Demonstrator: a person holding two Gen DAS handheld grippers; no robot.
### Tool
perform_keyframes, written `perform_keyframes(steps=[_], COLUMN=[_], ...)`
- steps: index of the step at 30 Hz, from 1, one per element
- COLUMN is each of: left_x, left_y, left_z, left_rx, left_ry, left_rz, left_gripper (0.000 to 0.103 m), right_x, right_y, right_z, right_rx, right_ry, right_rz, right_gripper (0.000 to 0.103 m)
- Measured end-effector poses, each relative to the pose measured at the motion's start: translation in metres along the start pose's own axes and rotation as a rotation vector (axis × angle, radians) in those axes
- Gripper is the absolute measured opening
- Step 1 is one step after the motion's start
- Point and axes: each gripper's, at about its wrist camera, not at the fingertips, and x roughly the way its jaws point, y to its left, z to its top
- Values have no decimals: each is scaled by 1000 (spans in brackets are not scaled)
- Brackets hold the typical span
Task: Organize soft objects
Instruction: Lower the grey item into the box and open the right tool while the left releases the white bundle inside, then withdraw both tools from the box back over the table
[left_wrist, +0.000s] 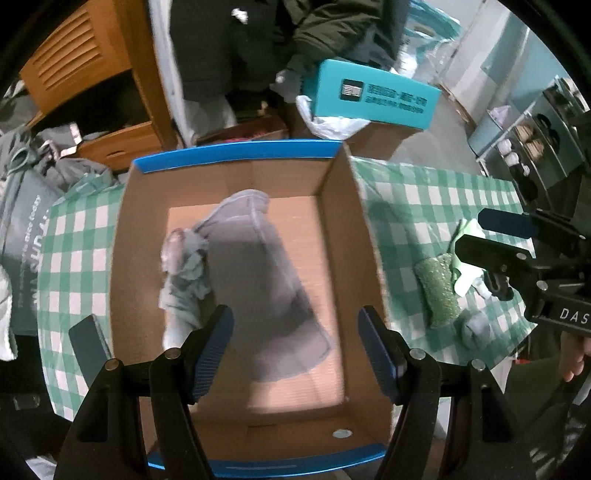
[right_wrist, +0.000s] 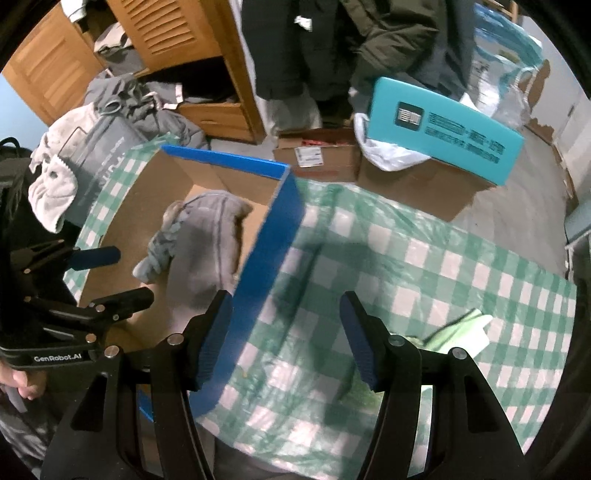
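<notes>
An open cardboard box (left_wrist: 236, 155) with blue rims stands on a green-checked tablecloth (left_wrist: 424, 199). A grey cloth (left_wrist: 258, 266) lies crumpled inside it. My left gripper (left_wrist: 295, 314) hovers open over the box with nothing between its fingers. To the right of the box lie a green glittery sponge (left_wrist: 437, 291), a pale green cloth (left_wrist: 471, 275) and a small grey rag (left_wrist: 476, 328). My right gripper (right_wrist: 284, 299) is open and empty above the tablecloth (right_wrist: 406, 266), just beside the box's blue right wall (right_wrist: 273, 236). The pale green cloth (right_wrist: 458, 332) lies to its right.
A dark flat slab (left_wrist: 90, 343) lies on the table left of the box. Behind the table stand cartons with a teal box (right_wrist: 443, 122) on top, a wooden cabinet (right_wrist: 166, 40), hanging dark coats (right_wrist: 369, 37) and a grey bag (left_wrist: 26, 221).
</notes>
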Motion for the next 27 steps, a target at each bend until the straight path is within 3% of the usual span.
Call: perform_keyframes(steps=[27], left_x=[30], left_y=[-126], left_z=[9], left_rx=[181], left_ry=[80], left_rz=[-78], left_gripper=[72], right_x=[-44], right_y=[-110], right_z=[-64], right_rx=[136], right_ry=[-28], right_rz=[-67], right_gripper=[62])
